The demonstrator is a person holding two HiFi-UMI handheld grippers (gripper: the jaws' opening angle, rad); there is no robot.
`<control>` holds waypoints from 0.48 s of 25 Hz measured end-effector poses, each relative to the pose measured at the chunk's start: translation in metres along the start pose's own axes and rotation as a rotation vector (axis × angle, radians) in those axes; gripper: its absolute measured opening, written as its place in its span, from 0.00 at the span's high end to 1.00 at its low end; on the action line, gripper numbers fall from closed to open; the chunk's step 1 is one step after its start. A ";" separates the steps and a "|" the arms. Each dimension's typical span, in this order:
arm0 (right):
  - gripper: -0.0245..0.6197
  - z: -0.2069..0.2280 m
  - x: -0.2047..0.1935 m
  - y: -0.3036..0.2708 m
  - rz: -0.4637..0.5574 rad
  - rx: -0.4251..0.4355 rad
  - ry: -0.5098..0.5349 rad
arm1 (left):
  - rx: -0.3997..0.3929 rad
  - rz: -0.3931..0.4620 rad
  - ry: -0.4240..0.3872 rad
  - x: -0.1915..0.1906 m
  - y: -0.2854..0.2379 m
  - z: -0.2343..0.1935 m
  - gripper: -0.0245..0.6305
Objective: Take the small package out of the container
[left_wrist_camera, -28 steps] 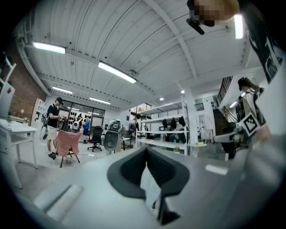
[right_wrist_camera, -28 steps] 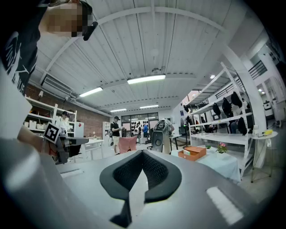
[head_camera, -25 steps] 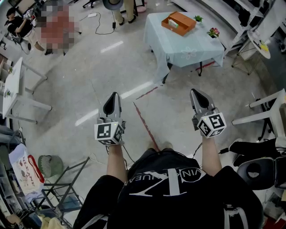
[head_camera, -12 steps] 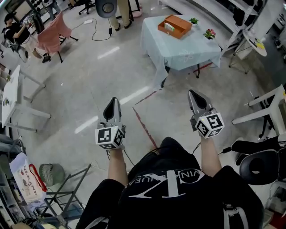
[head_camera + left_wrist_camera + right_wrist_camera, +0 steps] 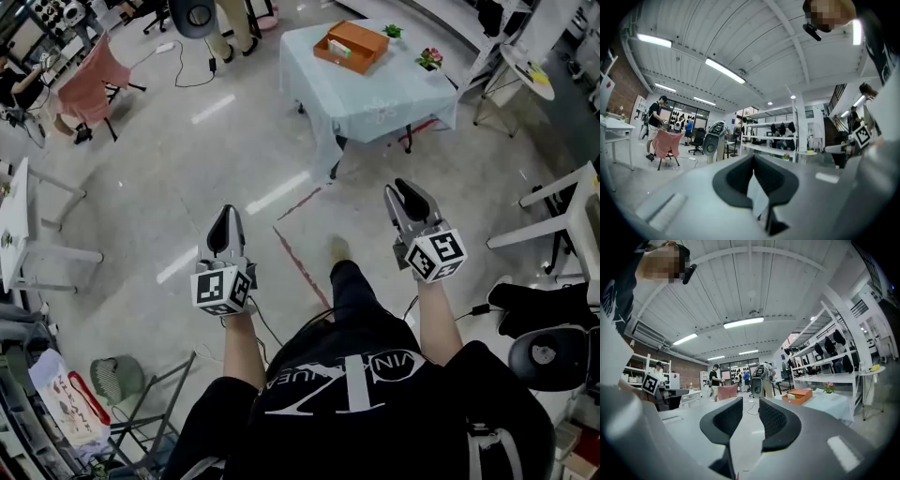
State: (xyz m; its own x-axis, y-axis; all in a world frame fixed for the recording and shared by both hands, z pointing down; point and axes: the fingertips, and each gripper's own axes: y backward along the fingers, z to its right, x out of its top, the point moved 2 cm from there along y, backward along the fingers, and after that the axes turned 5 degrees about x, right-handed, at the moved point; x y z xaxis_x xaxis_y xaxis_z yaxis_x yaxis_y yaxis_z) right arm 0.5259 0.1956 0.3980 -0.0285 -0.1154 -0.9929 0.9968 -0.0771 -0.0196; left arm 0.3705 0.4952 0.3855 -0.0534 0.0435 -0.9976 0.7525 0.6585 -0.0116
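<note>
- As I stand on the open floor, the orange container (image 5: pixel 353 44) sits on the table (image 5: pixel 375 108) with the pale blue cloth, in the upper middle of the head view and well apart from both my tongs.
- Its long axis runs roughly left to right across that frame, dipping a little toward the right, with its open top up.
- The small package (image 5: pixel 338 52) shows as a pale whitish-green patch inside the container, toward its left end. It is too small for me to tell which way it points.
- In the right gripper view the container (image 5: pixel 800 395) lies right of centre, with the package (image 5: pixel 791 396) at its near left corner.
- My left gripper (image 5: pixel 225 217) is closed, its jaws meeting with nothing between them, as its own view (image 5: pixel 753 164) shows.
- My right gripper (image 5: pixel 403 192) is opening. Its own view (image 5: pixel 750 404) shows a narrow gap between the jaws and only floor behind it.
- A pink-flowered pot plant (image 5: pixel 429 59) stands on the table to the right of the container, and a small green plant (image 5: pixel 392 31) stands above and right of it.
- Bare grey floor with a red line (image 5: pixel 298 261) lies between me and the table, and nothing on it blocks the way.
- A chair draped in pink cloth (image 5: pixel 91 67) stands at the upper left, and a white chair (image 5: pixel 565 217) is at the right edge.
- A person's legs (image 5: pixel 223 33) show at the top of the frame, left of the table.
</note>
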 end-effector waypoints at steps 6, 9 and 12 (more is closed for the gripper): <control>0.80 0.052 0.001 -0.068 -0.013 0.020 -0.009 | 0.030 -0.006 0.008 0.001 -0.083 -0.017 0.96; 0.79 0.084 0.009 -0.106 -0.015 0.026 -0.006 | 0.037 -0.006 0.004 0.008 -0.134 -0.022 0.96; 0.79 0.114 0.014 -0.136 -0.024 0.026 -0.007 | 0.047 -0.012 0.011 0.009 -0.175 -0.027 0.96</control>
State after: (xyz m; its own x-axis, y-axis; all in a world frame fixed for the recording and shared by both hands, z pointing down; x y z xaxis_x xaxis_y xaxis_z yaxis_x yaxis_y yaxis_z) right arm 0.3815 0.0913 0.4001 -0.0525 -0.1197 -0.9914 0.9936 -0.1055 -0.0399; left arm 0.2204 0.4002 0.3799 -0.0696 0.0437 -0.9966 0.7819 0.6228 -0.0273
